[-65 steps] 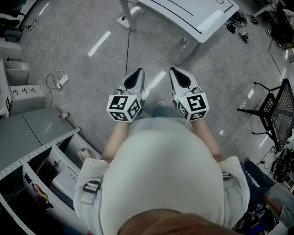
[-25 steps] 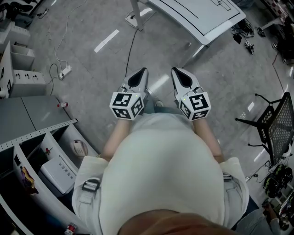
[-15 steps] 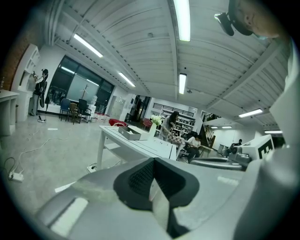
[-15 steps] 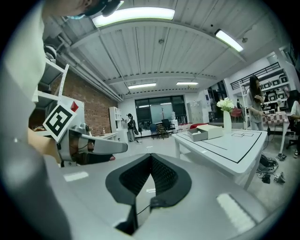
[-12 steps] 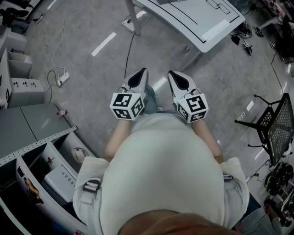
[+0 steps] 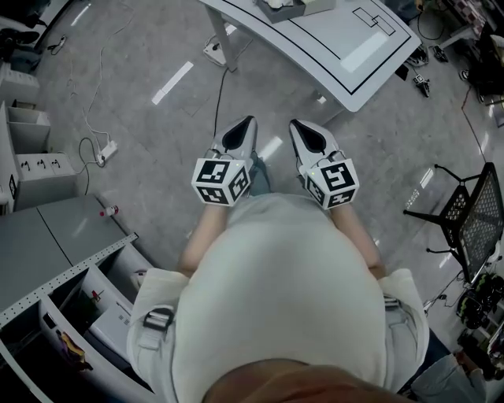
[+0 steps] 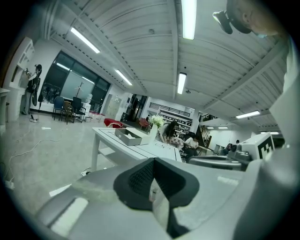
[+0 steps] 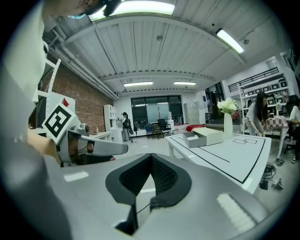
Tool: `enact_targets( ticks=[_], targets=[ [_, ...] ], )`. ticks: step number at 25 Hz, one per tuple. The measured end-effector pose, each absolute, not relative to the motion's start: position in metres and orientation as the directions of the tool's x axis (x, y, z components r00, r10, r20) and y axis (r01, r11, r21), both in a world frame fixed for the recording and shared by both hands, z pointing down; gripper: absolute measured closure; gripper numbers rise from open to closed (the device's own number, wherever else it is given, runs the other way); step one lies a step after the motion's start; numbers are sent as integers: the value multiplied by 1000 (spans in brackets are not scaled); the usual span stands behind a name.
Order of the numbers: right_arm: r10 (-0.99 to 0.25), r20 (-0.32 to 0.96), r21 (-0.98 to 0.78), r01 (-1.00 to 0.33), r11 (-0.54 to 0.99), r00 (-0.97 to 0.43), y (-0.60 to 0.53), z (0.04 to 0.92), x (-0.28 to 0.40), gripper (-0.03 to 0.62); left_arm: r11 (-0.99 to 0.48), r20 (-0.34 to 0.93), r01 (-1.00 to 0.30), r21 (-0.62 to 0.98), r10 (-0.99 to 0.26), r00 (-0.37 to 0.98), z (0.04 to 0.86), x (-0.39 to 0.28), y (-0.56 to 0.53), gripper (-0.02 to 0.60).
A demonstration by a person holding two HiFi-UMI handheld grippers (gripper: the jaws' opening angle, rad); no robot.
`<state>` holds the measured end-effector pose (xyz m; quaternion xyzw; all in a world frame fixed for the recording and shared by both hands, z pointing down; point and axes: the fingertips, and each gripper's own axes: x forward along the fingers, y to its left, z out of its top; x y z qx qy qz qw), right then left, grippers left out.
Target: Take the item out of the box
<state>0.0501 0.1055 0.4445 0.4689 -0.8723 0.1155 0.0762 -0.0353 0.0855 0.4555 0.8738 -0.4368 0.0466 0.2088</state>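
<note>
At the lower left of the head view I see a grey metal shelf (image 6: 75,270) with a perforated rail and open bins. My left gripper (image 6: 245,122) is a smooth silver wedge with a black rubber tip. Its fingers (image 7: 139,177), ribbed on their inner faces, are pressed together on nothing. Just beside it, my right gripper (image 6: 298,125) has the same shape, and its fingers (image 8: 162,176) are likewise closed and empty. Both hang over a polished grey concrete floor (image 6: 150,118), apart from the worktop (image 6: 346,55), a glossy white slab with a curved edge and thin black outlines. The box (image 6: 279,11), shallow, open and grey, rests on it at the top edge. I cannot make out the item inside. A black mesh chair (image 6: 472,203) stands at the far right.
</note>
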Motion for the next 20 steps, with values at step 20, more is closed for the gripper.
enact_targets(
  ticks=[20],
  targets=[
    [-810,284,-118,-858,501,-512,-34,436,9,596,-561,276,-750,351,-704,655,447,-80,-65,581]
  ],
)
